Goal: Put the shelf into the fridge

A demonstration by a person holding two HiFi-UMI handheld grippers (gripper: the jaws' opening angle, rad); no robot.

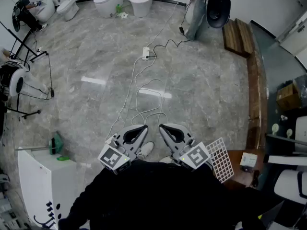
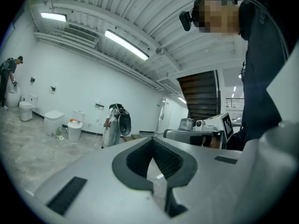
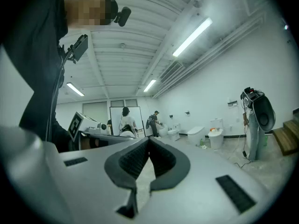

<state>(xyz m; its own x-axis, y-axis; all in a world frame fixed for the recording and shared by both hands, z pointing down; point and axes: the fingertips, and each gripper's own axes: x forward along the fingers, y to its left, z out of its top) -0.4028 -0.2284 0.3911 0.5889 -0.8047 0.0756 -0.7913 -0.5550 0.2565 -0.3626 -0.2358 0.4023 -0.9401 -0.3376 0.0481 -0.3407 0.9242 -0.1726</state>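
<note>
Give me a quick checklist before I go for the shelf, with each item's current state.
1. Left hand-held gripper empty: ok, shut on nothing.
2. Right hand-held gripper empty: ok, shut on nothing.
3. Jaws open for grasping: not ok.
4. White wire grid shelf in sight: ok, by the brown wooden table at right.
5. White box-shaped unit at left, possibly the fridge, door open: cannot tell.

White wire-grid shelf (image 1: pixel 219 159), tilted, at brown table (image 1: pixel 234 175) edge
</note>
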